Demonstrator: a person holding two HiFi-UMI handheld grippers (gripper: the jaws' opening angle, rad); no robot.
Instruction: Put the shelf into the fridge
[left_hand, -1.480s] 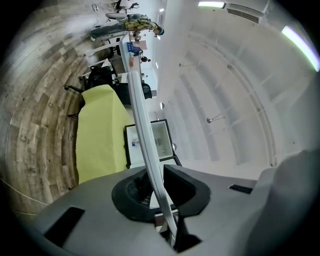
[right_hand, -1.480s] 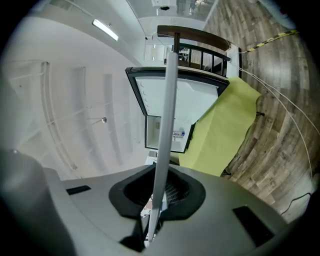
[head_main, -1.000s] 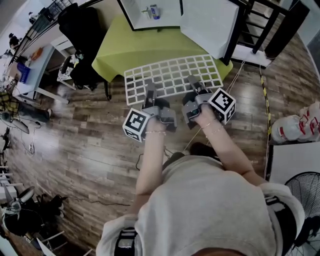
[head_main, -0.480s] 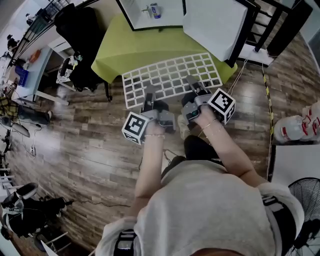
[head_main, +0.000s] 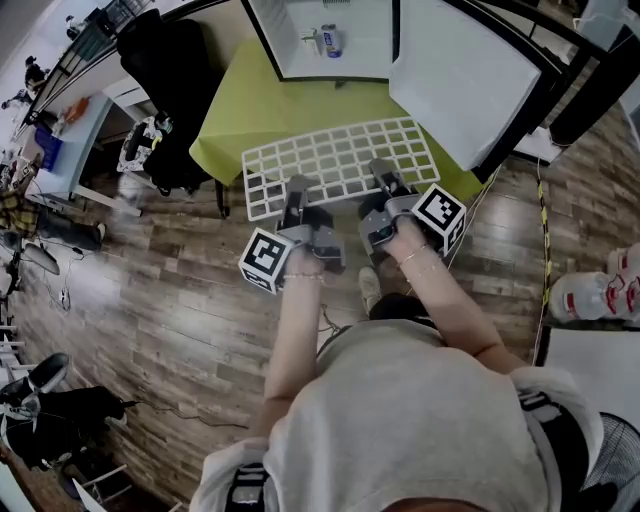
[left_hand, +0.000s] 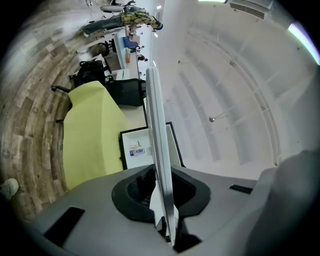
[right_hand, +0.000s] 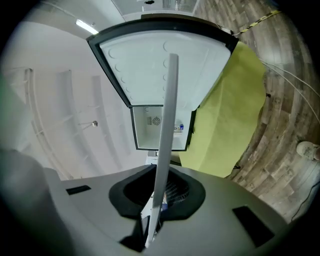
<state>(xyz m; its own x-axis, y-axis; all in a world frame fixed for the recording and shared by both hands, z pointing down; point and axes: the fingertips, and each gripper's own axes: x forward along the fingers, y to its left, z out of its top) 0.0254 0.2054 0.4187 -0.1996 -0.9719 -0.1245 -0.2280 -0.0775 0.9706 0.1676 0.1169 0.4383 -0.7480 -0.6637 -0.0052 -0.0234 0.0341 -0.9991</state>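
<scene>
A white grid shelf (head_main: 340, 162) is held flat in the air in front of the open fridge (head_main: 335, 38). My left gripper (head_main: 294, 190) is shut on its near edge at the left, my right gripper (head_main: 381, 178) on the near edge at the right. In the left gripper view the shelf (left_hand: 159, 150) runs edge-on out of the left gripper (left_hand: 165, 227). The right gripper view shows the shelf (right_hand: 166, 140) the same way, rising from the right gripper (right_hand: 150, 232) toward the fridge (right_hand: 160, 127). The fridge door (head_main: 470, 85) stands open at the right.
A lime-green cloth (head_main: 270, 110) covers the table under the fridge. A small can (head_main: 330, 42) sits inside the fridge. A black chair (head_main: 165, 60) stands at the left, white jugs (head_main: 600, 295) at the right. A yellow-black tape line (head_main: 545, 230) crosses the wood floor.
The person has stepped forward: the fridge and green table have come nearer. Both grippers stay shut on the shelf, which now hangs further over the table.
</scene>
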